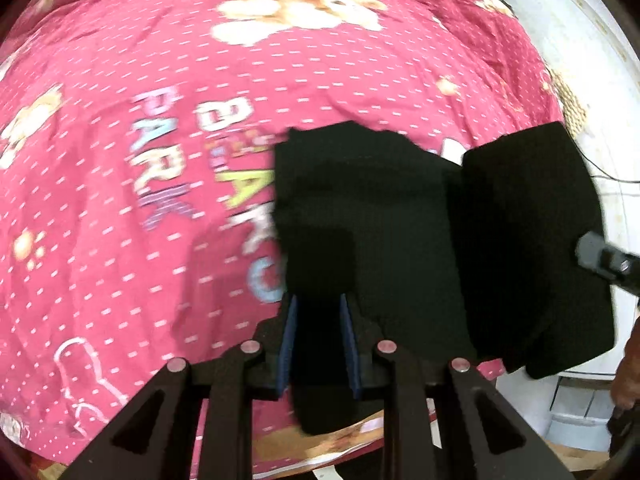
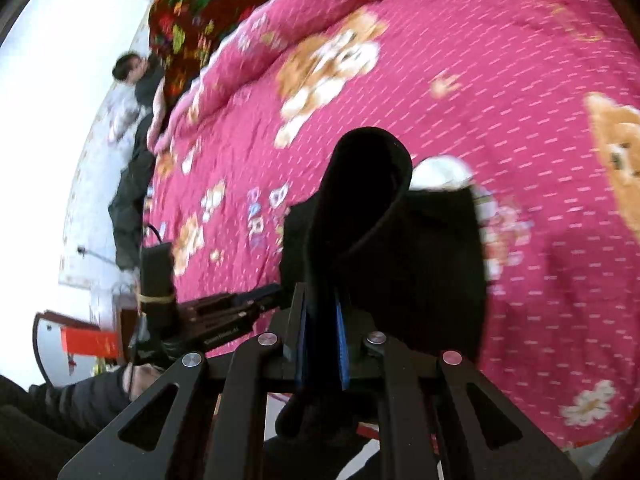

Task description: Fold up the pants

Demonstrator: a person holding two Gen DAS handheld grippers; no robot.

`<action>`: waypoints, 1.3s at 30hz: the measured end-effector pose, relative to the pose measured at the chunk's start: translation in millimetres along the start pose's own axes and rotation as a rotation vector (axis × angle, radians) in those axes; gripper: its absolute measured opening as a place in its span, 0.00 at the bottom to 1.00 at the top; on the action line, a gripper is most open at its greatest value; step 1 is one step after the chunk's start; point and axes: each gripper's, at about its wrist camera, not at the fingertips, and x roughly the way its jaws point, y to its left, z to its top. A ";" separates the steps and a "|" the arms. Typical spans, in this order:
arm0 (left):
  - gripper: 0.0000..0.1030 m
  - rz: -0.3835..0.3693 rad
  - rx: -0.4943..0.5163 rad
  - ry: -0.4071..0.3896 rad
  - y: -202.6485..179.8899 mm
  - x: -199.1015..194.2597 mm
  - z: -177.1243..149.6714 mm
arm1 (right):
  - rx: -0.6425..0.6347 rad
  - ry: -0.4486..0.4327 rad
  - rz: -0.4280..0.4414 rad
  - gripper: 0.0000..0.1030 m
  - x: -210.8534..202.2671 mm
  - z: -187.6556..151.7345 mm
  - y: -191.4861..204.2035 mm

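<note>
Black pants (image 1: pixel 384 216) hang bunched between your two tools, lifted above the pink bear-print bedspread (image 1: pixel 120 184). Your left hand-held gripper (image 1: pixel 318 320) stands narrow, its blue pads (image 1: pixel 289 340) pinching a fold of the dark cloth. Your right hand-held gripper (image 2: pixel 322 320) also clamps the fabric, which loops up past its tips. A person (image 2: pixel 132 152) lies at the bed's edge.

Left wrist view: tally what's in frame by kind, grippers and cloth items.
Grippers: 2, the left gripper shut on the black pants, and part of the right gripper at the right edge.
Black pants: 1.
Pink bedspread: 1.
Total: 4.
</note>
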 end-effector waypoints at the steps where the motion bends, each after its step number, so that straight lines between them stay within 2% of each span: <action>1: 0.24 0.003 -0.011 -0.001 7.0 -1.5 -3.1 | -0.002 0.014 -0.002 0.12 9.3 -0.7 3.1; 6: 0.24 0.011 -0.055 0.000 40.6 -7.8 -11.6 | 0.002 0.095 -0.066 0.13 68.5 -2.5 17.2; 12: 0.24 0.011 -0.079 -0.001 66.2 -13.7 -17.9 | -0.036 0.128 -0.156 0.15 96.7 -1.3 39.3; 18: 0.24 0.014 -0.076 0.008 79.0 -15.2 -19.7 | -0.042 0.162 -0.186 0.16 128.5 -7.7 44.3; 19: 0.24 0.015 -0.073 0.009 79.7 -16.0 -20.5 | -0.037 0.166 -0.133 0.10 133.9 -7.7 48.3; 20: 0.24 0.015 -0.070 0.011 80.5 -16.2 -20.6 | -0.022 0.182 -0.077 0.00 140.4 -8.2 51.1; 21: 0.24 0.017 -0.068 0.014 80.8 -16.4 -20.6 | -0.032 0.199 -0.083 0.00 146.4 -9.3 54.6; 22: 0.24 0.019 -0.065 0.017 80.4 -16.8 -20.2 | -0.081 0.215 -0.124 0.00 153.5 -11.1 61.5; 23: 0.24 0.018 -0.064 0.014 80.3 -18.1 -19.8 | -0.105 0.203 -0.140 0.00 154.9 -11.7 64.8; 26: 0.24 0.016 -0.058 0.005 82.1 -23.0 -19.8 | -0.021 0.148 -0.056 0.00 134.6 -6.3 56.0; 28: 0.24 0.009 -0.051 0.002 75.8 -23.3 -14.8 | -0.020 0.104 -0.039 0.10 115.2 -3.2 52.5; 29: 0.24 0.003 -0.047 -0.002 71.3 -23.7 -12.8 | -0.024 0.073 -0.038 0.20 101.6 -2.3 49.6; 30: 0.24 -0.003 -0.040 -0.005 65.7 -23.6 -10.5 | -0.021 0.041 -0.047 0.24 86.7 -1.6 42.4; 35: 0.24 -0.056 0.012 -0.012 24.6 -19.6 1.5 | 0.100 -0.043 -0.176 0.24 45.7 -10.8 -11.5; 38: 0.30 -0.086 0.036 -0.015 -0.4 -18.0 7.3 | 0.134 -0.014 -0.234 0.23 49.9 -27.5 -40.3; 39: 0.31 -0.096 0.044 -0.018 -8.2 -17.7 9.0 | 0.133 -0.003 -0.223 0.23 56.0 -33.3 -45.1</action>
